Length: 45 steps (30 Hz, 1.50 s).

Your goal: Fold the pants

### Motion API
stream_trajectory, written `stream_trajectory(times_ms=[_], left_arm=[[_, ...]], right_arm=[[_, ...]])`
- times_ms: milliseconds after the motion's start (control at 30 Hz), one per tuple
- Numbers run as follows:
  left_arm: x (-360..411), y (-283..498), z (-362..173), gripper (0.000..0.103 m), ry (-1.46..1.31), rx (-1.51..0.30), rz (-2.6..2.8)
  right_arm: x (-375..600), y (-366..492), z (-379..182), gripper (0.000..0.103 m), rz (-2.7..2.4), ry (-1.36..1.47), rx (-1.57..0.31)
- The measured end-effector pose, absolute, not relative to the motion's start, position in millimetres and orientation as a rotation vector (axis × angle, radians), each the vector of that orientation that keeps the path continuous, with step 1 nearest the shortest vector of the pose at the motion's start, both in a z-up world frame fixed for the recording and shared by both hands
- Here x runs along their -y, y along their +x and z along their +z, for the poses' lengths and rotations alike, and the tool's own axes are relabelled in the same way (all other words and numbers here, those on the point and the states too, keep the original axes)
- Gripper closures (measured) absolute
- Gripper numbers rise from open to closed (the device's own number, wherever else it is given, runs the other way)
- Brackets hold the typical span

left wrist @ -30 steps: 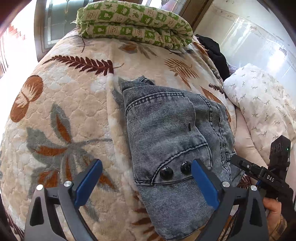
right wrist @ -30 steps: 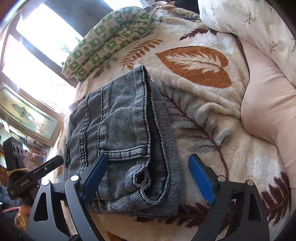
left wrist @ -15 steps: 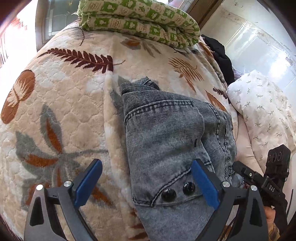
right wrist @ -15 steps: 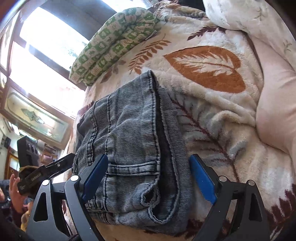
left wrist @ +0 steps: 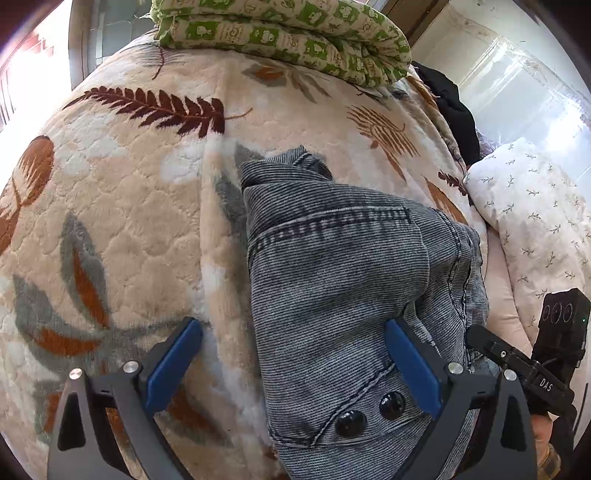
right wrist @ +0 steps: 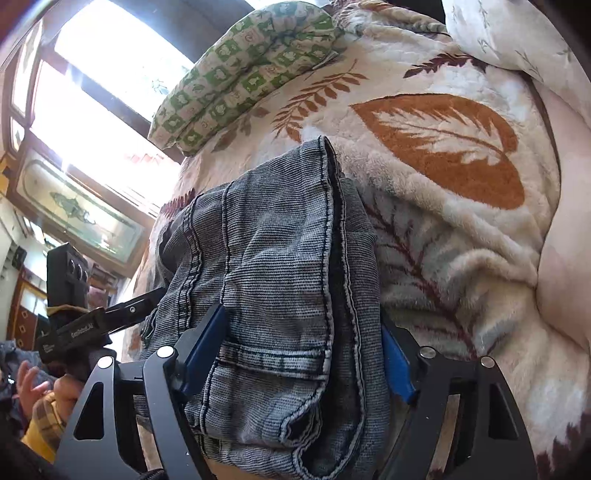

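This is looking like a bedroom in a home. A soft bed blanket (left wrist: 140, 206) with leaf pictures is covering the bed. A green folded quilt (left wrist: 288, 33) is lying at its far edge, a white pillow (left wrist: 535, 221) is sitting at the right edge, and sun is shining through a window (right wrist: 110, 92).
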<state>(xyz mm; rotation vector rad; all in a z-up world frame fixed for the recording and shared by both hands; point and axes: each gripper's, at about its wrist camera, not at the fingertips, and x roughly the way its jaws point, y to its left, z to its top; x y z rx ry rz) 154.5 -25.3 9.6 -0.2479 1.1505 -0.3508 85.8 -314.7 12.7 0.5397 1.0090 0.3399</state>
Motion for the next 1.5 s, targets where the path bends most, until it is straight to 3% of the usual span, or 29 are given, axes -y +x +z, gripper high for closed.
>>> stream_trajectory(times_ms=[167, 200, 233, 300, 433, 500, 733, 1233, 1433, 1500], left_arm=[[33.4, 152.7, 8.1, 0.007, -0.191, -1.155, -0.325], [34.3, 152.9, 8.7, 0.01, -0.19, -1.159, -0.325], [35.3, 152.8, 9.6, 0.02, -0.204, -1.165, -0.343], [37.1, 152.0, 11.0, 0.024, -0.205, -1.172, -0.34], [38.1, 148.6, 13.1, 0.035, -0.205, -1.163, -0.342], [35.9, 146.2, 16.5, 0.043, -0.213, -1.149, -0.335], [26.7, 142.0, 28.3, 0.062, -0.231, -1.119, -0.326], [38.9, 131.3, 54.4, 0.066, -0.189, -1.076, -0.36], [56.6, 136.1, 45.6, 0.066, -0.175, -1.11, -0.392], [52.8, 137.0, 45.2, 0.061, -0.204, -1.109, -0.399]], right_arm=[[301.8, 87.6, 11.9, 0.027, 0.337, 0.468, -1.0], [297.3, 87.3, 12.8, 0.027, 0.332, 0.439, -1.001], [292.8, 86.0, 14.0, 0.029, 0.328, 0.408, -1.0], [285.0, 83.0, 17.3, 0.046, 0.332, 0.386, -0.996], [282.1, 78.1, 20.4, 0.057, 0.346, 0.408, -0.986], [285.1, 76.4, 24.0, 0.068, 0.359, 0.441, -0.97], [274.2, 70.2, 48.9, 0.075, 0.391, 0.416, -0.907], [265.8, 55.7, 78.5, 0.075, 0.38, 0.367, -0.855], [293.4, 60.1, 51.8, 0.075, 0.284, 0.412, -0.935], [300.7, 60.7, 39.3, 0.074, 0.277, 0.451, -0.959]])
